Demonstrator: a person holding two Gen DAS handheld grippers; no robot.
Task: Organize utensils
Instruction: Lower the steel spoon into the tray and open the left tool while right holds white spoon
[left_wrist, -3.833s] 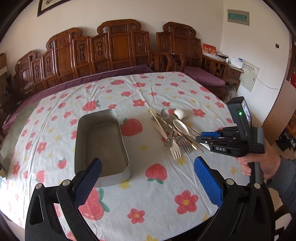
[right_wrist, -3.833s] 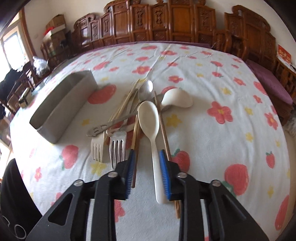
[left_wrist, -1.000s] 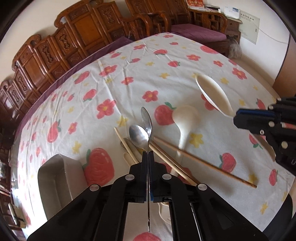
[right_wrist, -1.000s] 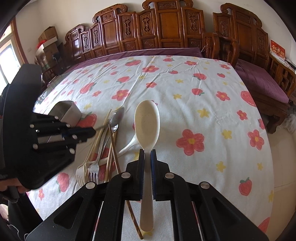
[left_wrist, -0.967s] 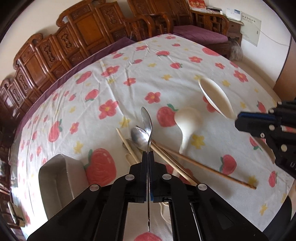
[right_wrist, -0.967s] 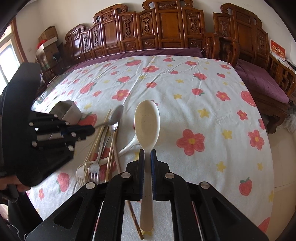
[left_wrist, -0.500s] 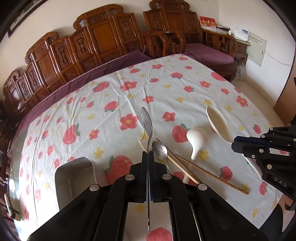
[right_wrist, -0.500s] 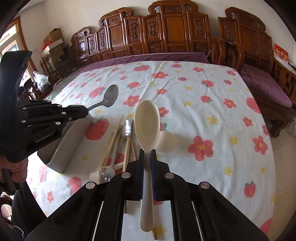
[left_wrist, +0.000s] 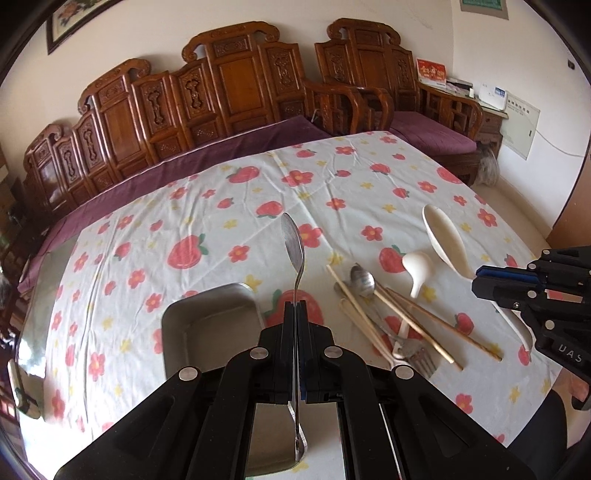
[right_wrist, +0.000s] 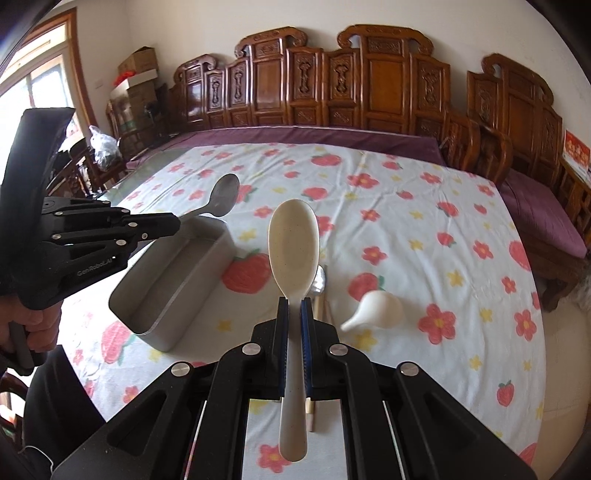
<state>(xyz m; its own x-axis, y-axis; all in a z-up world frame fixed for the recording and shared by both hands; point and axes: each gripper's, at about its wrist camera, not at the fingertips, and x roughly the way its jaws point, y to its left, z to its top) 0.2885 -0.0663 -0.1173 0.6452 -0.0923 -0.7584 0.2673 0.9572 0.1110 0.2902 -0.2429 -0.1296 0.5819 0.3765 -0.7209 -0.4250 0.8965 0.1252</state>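
Observation:
My left gripper is shut on a metal spoon, held in the air above the near end of the grey metal tray. It also shows in the right wrist view with the metal spoon over the tray. My right gripper is shut on a cream spoon, held above the utensil pile; it shows in the left wrist view with the cream spoon. Chopsticks, a small metal spoon, a white spoon and a fork lie on the cloth.
The round table wears a white cloth with strawberries and flowers. Carved wooden chairs with purple cushions ring its far side. A white soup spoon lies right of my right gripper. Boxes stand at far left.
Both grippers have lifted and swung left with their spoons. The left gripper now holds the metal spoon over the tray instead of over the pile.

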